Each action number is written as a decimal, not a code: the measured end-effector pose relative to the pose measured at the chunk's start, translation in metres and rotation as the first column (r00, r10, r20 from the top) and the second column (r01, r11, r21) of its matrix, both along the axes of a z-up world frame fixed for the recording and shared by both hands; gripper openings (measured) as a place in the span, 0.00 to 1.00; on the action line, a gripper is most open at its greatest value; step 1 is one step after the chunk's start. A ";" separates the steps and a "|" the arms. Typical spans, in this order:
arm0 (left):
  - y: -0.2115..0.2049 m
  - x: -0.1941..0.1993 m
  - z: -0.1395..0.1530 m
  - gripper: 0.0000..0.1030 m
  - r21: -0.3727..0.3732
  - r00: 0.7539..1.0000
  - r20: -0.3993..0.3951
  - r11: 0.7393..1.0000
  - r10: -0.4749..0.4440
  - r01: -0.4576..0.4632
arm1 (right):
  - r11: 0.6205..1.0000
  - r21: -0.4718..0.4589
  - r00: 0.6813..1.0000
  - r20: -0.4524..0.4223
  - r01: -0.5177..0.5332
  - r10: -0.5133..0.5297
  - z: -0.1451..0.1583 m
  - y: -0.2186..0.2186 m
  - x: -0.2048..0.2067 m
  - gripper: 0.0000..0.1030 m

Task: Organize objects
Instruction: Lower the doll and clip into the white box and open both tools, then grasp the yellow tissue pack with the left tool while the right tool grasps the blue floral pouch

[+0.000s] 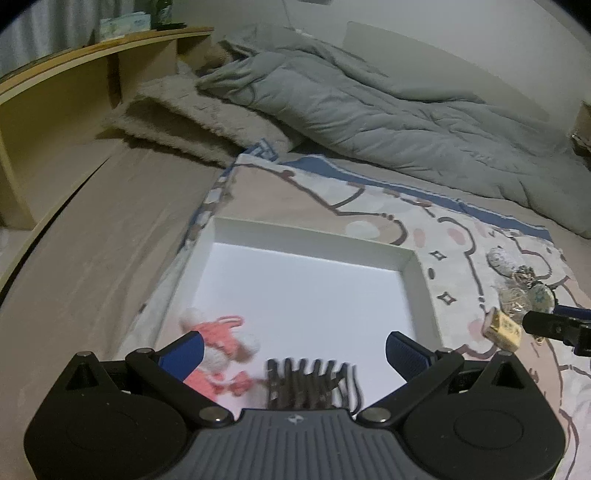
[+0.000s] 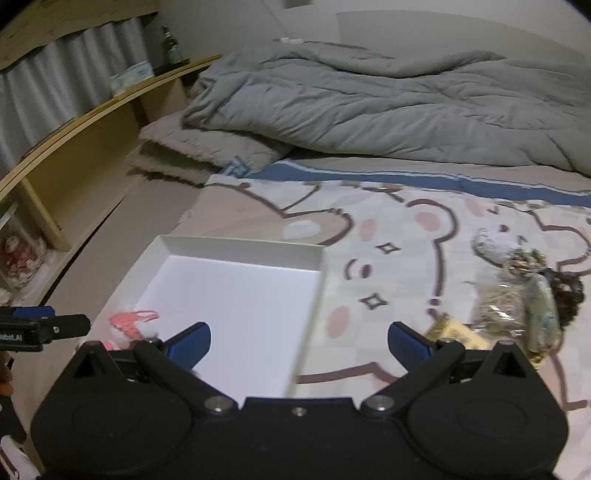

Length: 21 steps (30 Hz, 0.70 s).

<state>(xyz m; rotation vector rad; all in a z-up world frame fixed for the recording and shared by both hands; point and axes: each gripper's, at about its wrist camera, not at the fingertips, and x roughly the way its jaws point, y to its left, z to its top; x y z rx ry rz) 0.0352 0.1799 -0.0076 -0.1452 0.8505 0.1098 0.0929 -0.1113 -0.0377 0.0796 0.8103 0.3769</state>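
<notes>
A white shallow box (image 1: 314,232) lies on a cartoon-print blanket (image 1: 369,199) on the bed; it also shows in the right wrist view (image 2: 240,247). Inside it lie a pink-and-white plush toy (image 1: 218,347) and a black hair claw clip (image 1: 314,380). My left gripper (image 1: 293,350) is open and empty just above the box's near end. My right gripper (image 2: 299,341) is open and empty over the box's right edge. To the right of the box sits a pile of small items (image 2: 524,291), with a yellow box (image 1: 504,328) nearest.
A grey duvet (image 1: 369,99) and a beige fleece (image 1: 184,114) lie at the back. A wooden headboard shelf (image 1: 74,74) runs along the left, with a tissue box (image 1: 125,24) and a bottle on top.
</notes>
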 end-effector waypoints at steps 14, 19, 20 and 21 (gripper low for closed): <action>-0.078 0.031 -0.003 1.00 0.024 0.994 -0.001 0.994 -0.110 0.110 | 0.994 -0.008 0.994 0.011 0.113 -0.113 -0.004 -0.081 0.002 1.00; -0.104 0.040 -0.004 1.00 0.019 0.990 0.008 0.990 -0.143 0.143 | 0.990 -0.019 0.990 0.029 0.138 -0.138 -0.001 -0.106 -0.002 1.00; -0.109 0.042 -0.004 1.00 0.019 0.989 0.009 0.988 -0.150 0.150 | 0.989 -0.027 0.989 0.034 0.145 -0.144 -0.001 -0.111 -0.003 1.00; -0.113 0.044 -0.005 1.00 0.019 0.988 0.010 0.988 -0.156 0.156 | 0.988 -0.032 0.988 0.038 0.151 -0.150 0.000 -0.115 -0.003 1.00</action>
